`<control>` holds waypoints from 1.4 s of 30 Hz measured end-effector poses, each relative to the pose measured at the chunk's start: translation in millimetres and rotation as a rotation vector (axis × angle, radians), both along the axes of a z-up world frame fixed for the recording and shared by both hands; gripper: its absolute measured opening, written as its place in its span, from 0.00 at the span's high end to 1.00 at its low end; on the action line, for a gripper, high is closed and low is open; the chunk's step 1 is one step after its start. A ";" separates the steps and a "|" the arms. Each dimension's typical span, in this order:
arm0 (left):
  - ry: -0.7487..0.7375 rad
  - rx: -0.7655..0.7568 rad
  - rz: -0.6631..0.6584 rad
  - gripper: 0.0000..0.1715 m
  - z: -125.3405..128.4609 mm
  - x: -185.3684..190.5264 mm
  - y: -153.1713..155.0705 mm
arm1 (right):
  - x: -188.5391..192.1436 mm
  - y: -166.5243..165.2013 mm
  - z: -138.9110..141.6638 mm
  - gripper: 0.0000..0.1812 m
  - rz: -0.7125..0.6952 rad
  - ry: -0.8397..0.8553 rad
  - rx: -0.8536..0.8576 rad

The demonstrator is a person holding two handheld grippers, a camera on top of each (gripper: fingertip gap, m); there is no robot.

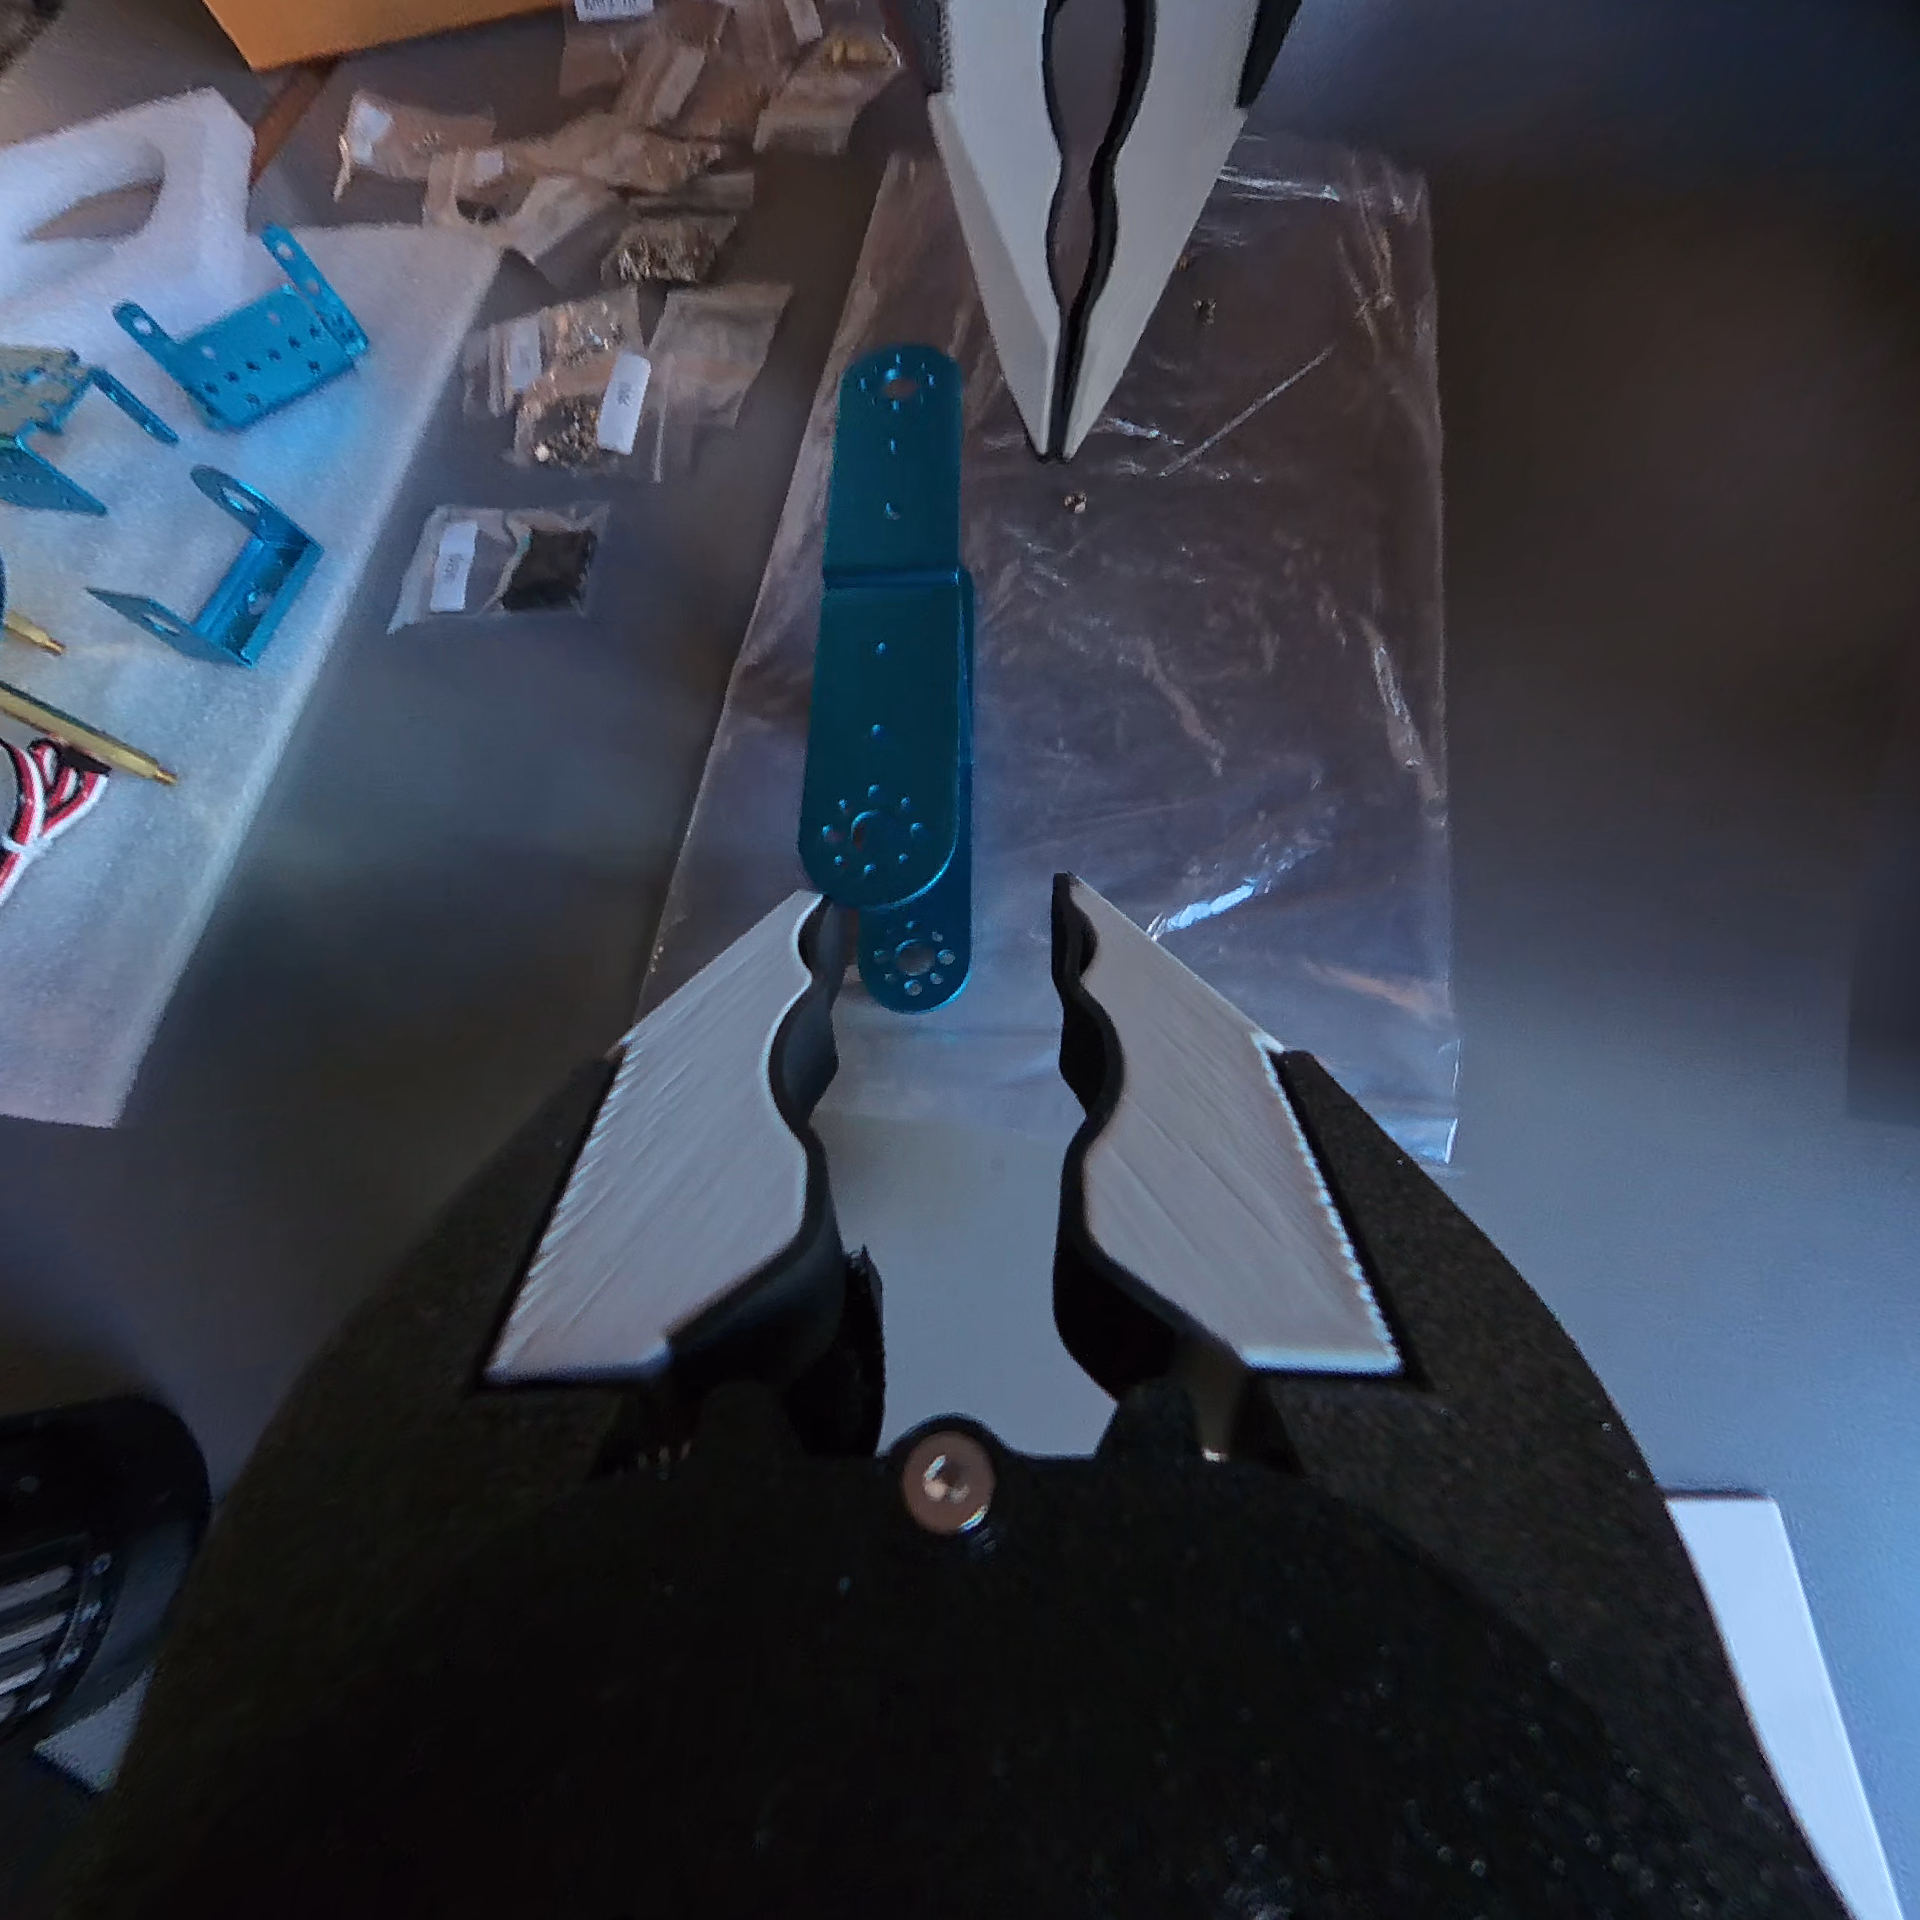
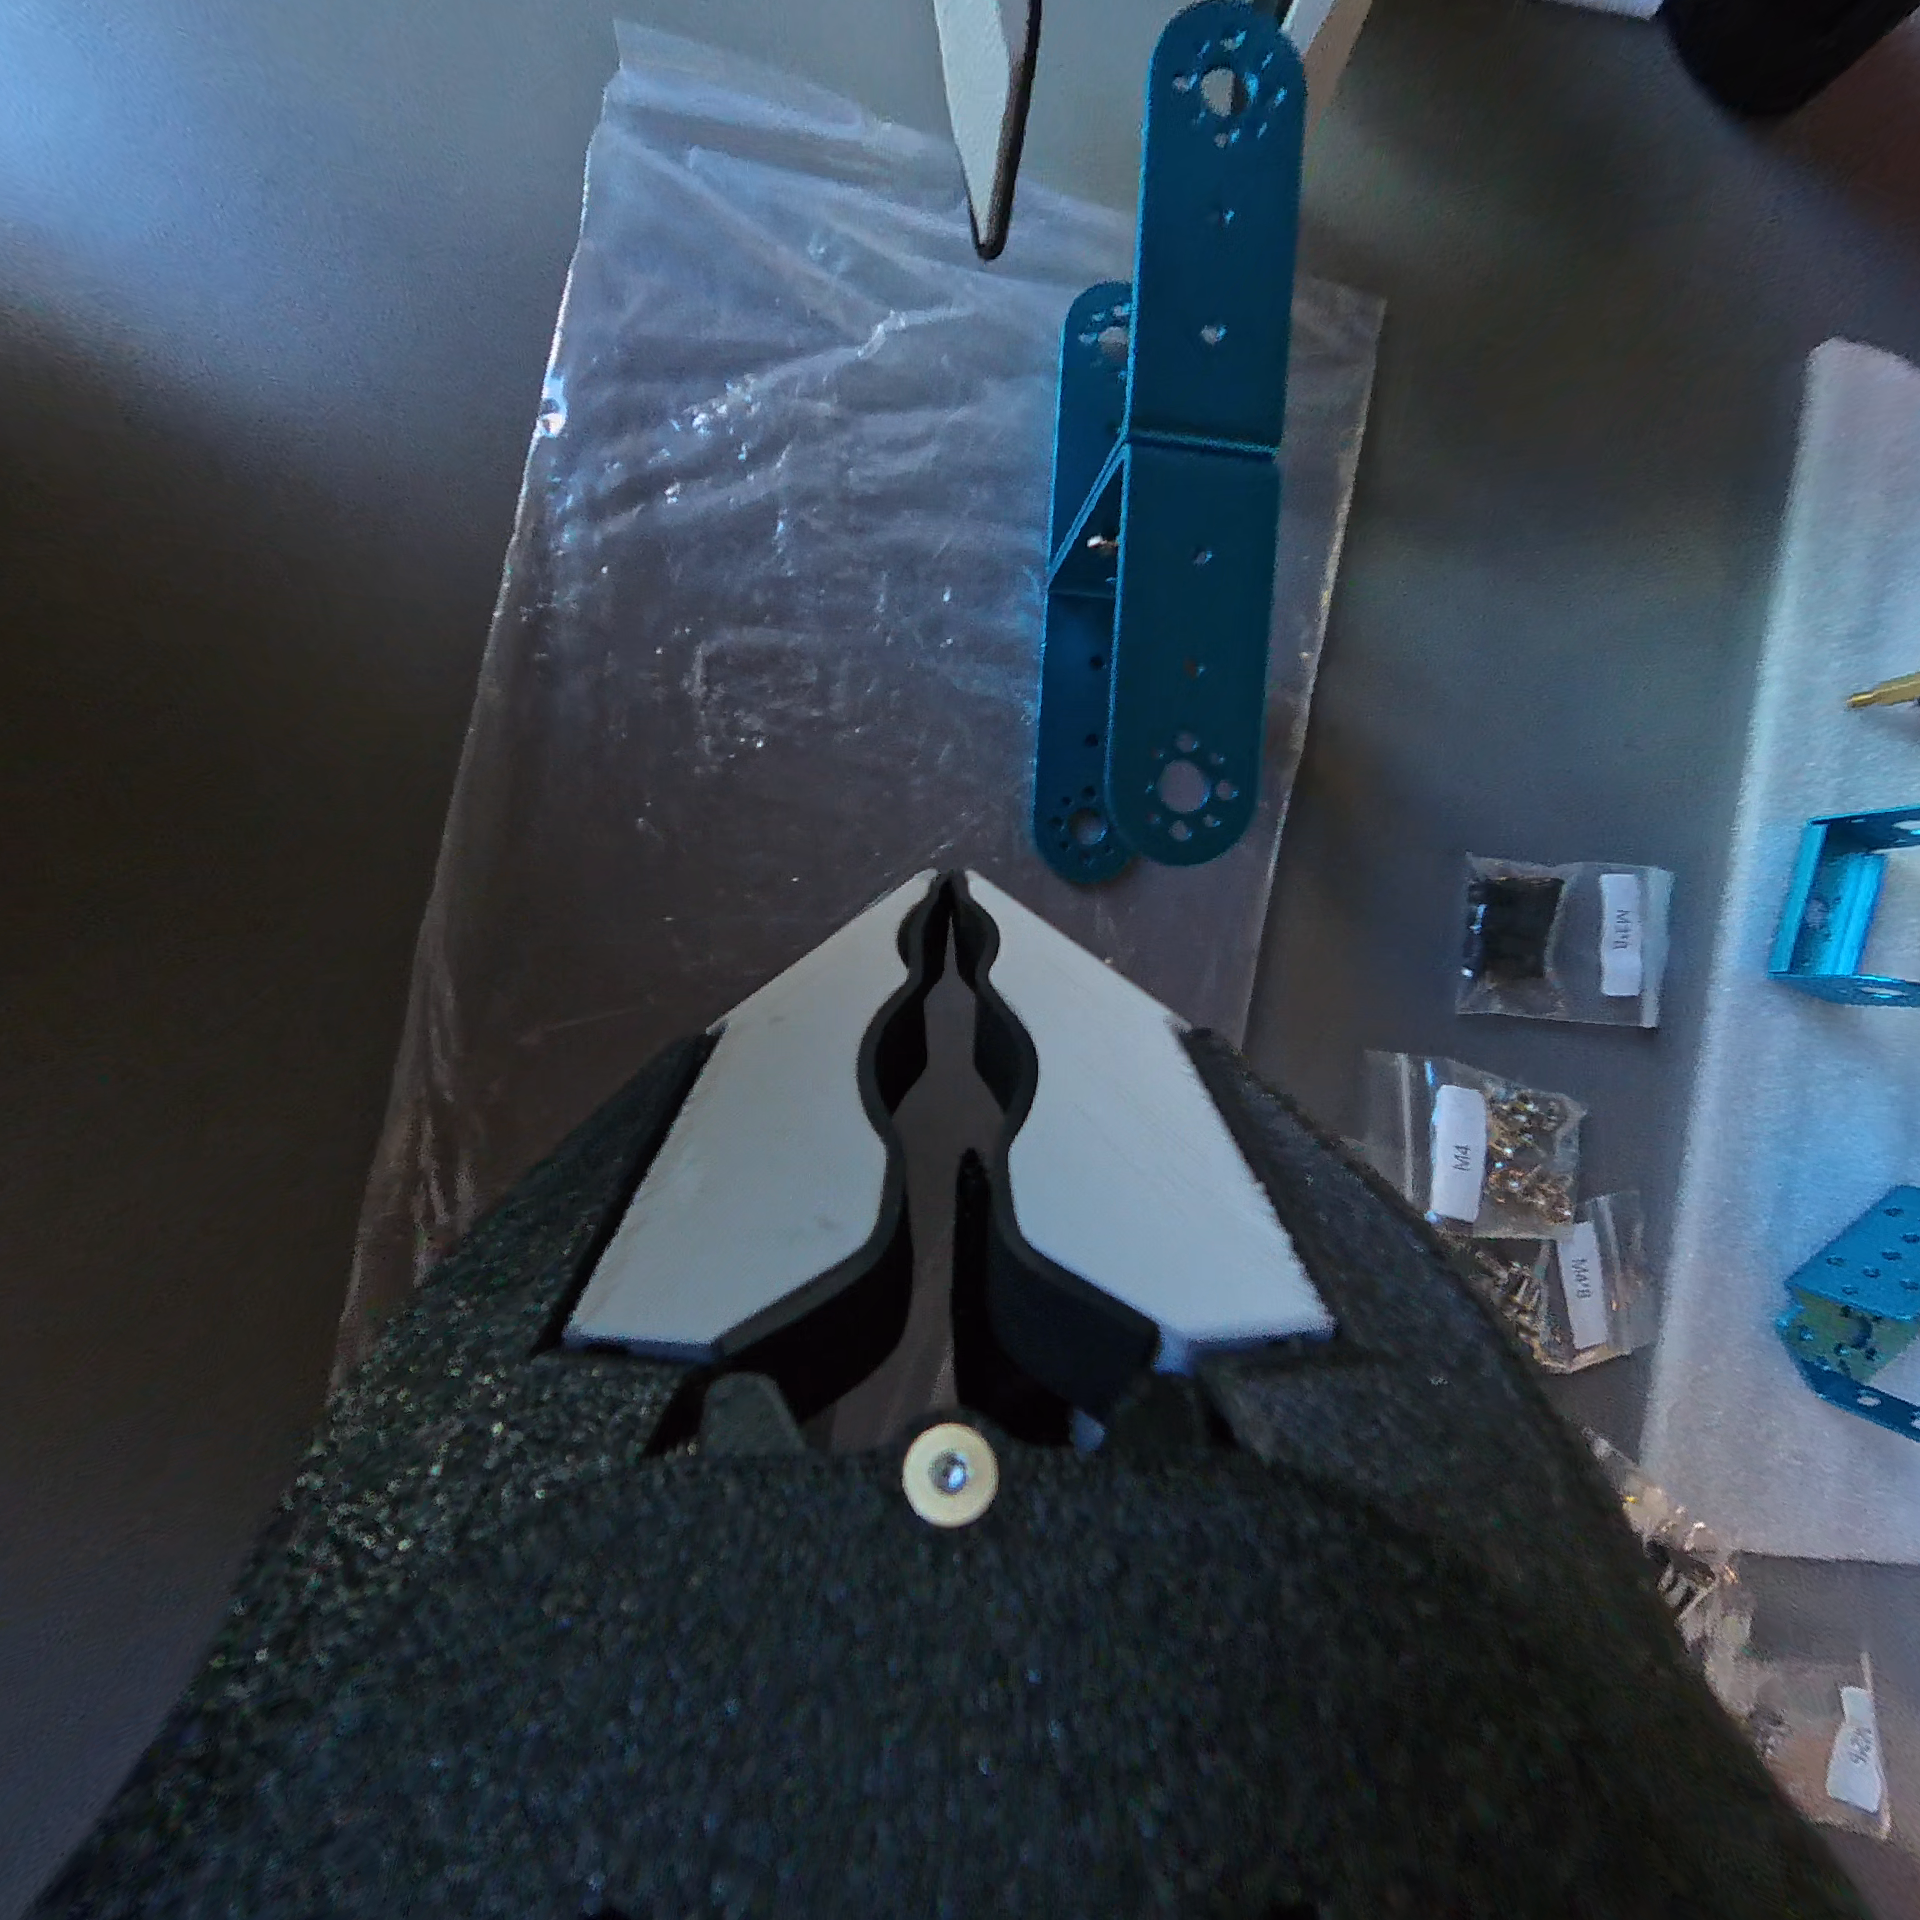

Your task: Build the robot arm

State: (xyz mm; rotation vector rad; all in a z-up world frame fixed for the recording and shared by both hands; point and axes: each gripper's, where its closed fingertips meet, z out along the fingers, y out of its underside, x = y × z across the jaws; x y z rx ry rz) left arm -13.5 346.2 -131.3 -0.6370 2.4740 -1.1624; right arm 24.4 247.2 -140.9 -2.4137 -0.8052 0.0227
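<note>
A long blue metal bracket, two perforated U-shaped pieces joined back to back, lies on a clear plastic bag on the grey table. My left gripper is open around the bracket's near end. Its left fingertip is at the bracket's rounded lug, and its right pad stands clear of it. My right gripper is shut, with nothing visible between its pads. It hovers over the bag just left of the bracket. In the left wrist view the right gripper points at a tiny screw on the bag.
A white foam sheet at the left carries several light-blue brackets and brass standoffs. Small bags of screws lie beside the bag and also show in the right wrist view. A white box sits near right. Across from one pair of fingers to the other is roughly 12 cm.
</note>
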 end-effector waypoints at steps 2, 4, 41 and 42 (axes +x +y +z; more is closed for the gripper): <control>-0.002 0.008 0.001 0.77 -2.9 0.7 -1.0 | 1.5 2.9 2.2 1.00 -0.002 0.015 0.049; 0.017 0.019 0.003 0.77 -8.7 0.8 -1.3 | 2.6 -1.3 -3.4 1.00 -0.009 0.037 0.017; -0.196 -0.028 0.062 0.76 22.3 15.1 9.1 | 9.4 4.4 -9.4 0.99 -0.374 0.445 0.011; -0.230 0.018 0.057 0.76 20.0 15.1 11.0 | 12.6 3.3 -10.8 0.99 -0.430 0.453 0.039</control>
